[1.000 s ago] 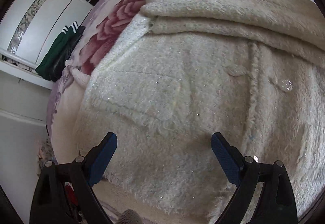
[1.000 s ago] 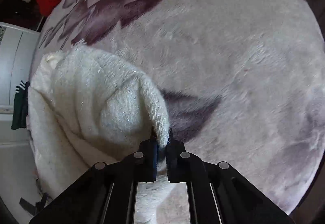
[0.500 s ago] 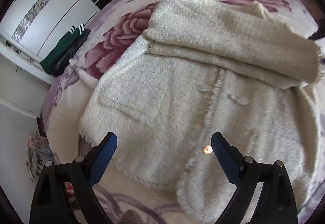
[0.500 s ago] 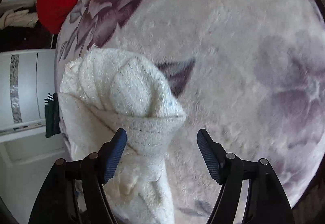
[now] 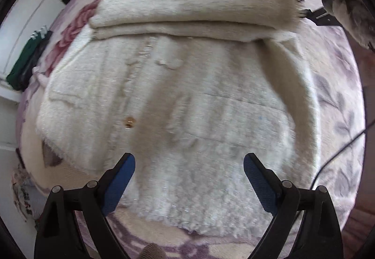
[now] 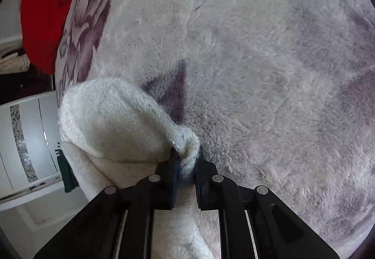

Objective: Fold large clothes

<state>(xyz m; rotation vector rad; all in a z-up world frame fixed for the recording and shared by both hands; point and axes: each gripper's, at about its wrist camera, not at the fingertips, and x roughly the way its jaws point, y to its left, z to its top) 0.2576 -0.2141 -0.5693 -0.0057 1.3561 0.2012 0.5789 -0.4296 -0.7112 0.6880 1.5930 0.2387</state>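
Observation:
A cream fuzzy coat point(image 5: 187, 99) lies flat on the floral blanket point(image 5: 339, 99), with one sleeve point(image 5: 187, 8) folded across its upper part. My left gripper point(image 5: 188, 165) hovers open over the coat's lower half, nothing between its blue pads point(image 5: 119, 184). In the right wrist view, my right gripper point(image 6: 186, 165) is closing its jaws on a bunched fold of the coat point(image 6: 112, 123), which is pinched between the pads. The left wrist view shows the right gripper point(image 5: 302, 1) at the sleeve's right end, held by a grey-sleeved arm point(image 5: 346, 8).
A red cloth point(image 6: 42, 12) lies at the blanket's far edge. A dark green garment point(image 5: 25, 57) hangs by the white wardrobe point(image 6: 23, 141) on the left. A thin black cable point(image 5: 339, 148) crosses the blanket on the right.
My left gripper has moved rightward over the coat, staying open. My right gripper let go of the fabric, opened wide, then closed again on a bunch of the coat's edge.

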